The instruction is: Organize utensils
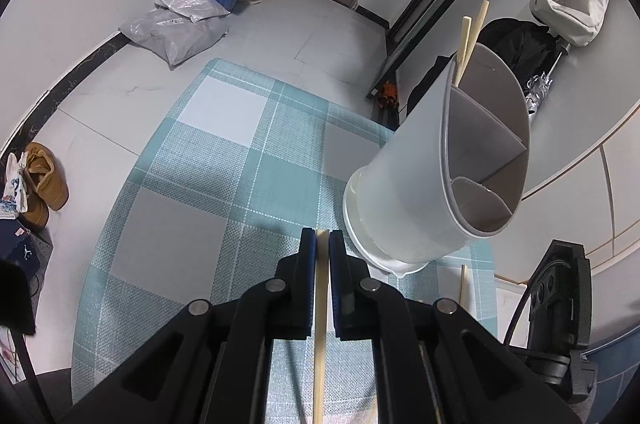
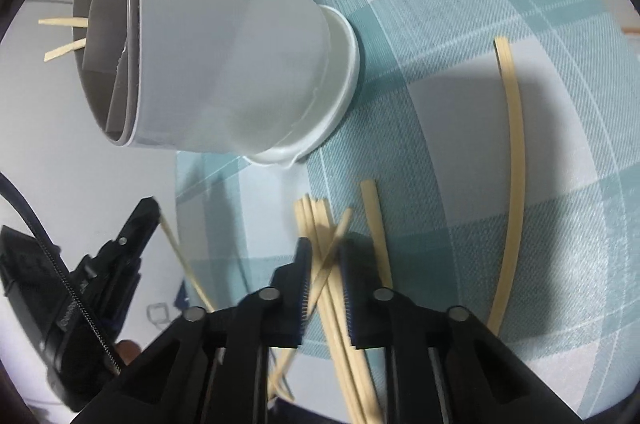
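Standing on the teal, grey and white checked woven tablecloth (image 1: 240, 160), the tall white plastic utensil holder (image 1: 424, 184) has a grey inner liner split by partitions into compartments and sits in a shallow white drip saucer (image 2: 340, 80). Two pale bamboo chopsticks (image 1: 472, 36) stick out of its far compartment, their tips splayed slightly apart.

The left gripper (image 1: 322, 236) has its blue-padded black fingers (image 1: 307, 264) closed on a single pale bamboo chopstick (image 1: 320, 324), which runs straight back between the pads toward the camera; its tip sits level with the fingertips, just beside the holder's saucer.

The right gripper (image 2: 324, 256) hovers low over a loose bundle of pale bamboo chopsticks (image 2: 316, 220) lying on the cloth near the saucer. Its jaws are parted around several sticks, one of which crosses the gap at a slant; whether the pads (image 2: 304, 272) actually press on any of them cannot be told. One more chopstick (image 2: 376, 220) lies just right of the bundle, and another lone chopstick (image 2: 516, 164) lies well apart, further right on the cloth.
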`<state>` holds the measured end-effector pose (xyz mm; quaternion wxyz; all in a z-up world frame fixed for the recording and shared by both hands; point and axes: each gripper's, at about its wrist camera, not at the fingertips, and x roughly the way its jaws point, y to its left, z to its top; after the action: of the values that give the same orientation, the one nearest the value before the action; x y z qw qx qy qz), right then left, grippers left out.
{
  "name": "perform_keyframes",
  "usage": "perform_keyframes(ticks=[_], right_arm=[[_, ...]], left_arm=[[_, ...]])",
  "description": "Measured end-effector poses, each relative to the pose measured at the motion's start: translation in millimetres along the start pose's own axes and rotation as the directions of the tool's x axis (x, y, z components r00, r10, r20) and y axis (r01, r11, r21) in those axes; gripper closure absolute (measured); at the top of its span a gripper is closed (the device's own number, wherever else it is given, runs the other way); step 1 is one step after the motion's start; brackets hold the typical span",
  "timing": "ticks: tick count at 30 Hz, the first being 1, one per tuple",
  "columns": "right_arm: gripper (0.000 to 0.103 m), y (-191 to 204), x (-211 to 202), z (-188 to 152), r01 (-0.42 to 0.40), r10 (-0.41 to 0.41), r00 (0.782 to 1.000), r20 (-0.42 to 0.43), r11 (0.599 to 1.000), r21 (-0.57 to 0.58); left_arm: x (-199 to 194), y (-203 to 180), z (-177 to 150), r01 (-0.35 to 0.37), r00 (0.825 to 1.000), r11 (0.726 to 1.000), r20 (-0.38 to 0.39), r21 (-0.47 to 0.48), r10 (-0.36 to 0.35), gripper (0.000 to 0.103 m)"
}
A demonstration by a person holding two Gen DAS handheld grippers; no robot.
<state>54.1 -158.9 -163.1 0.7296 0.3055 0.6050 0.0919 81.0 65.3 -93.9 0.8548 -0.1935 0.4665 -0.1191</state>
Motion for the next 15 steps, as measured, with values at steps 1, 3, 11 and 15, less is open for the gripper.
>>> perform_keyframes(ticks=[1,3,11,15], right_arm=[[0.098,-0.2,-0.2,-0.2,0.003,-0.003,1.000,0.013,1.000,-0.008],[0.099,-0.1,-1.5,-1.1,0.016,-0.015,0.999,0.037,1.000,-0.022],[0.099,-1.9,-26.3,-1.8,0.012,0.005,0.992,0.126,0.991,-0.134],[0.099,0.9,-49.3,-3.9,0.020,0.022,0.979,0.202,0.979,-0.201]], left_arm=[[-0.6,-0.1,-0.2,-0.002,1.000,1.000,0.002,0.003,0.002,0.100],[-1.3,0.1,-0.5,-0.004,1.000,1.000,0.004,0.007,0.004,0.100],[-3.9,-2.9,-1.1,-0.014,1.000,1.000,0.011,0.024,0.013,0.100],[-7.4,-6.9,-3.2,-0.025,0.999,0.999,0.021,0.044,0.024,0.100]])
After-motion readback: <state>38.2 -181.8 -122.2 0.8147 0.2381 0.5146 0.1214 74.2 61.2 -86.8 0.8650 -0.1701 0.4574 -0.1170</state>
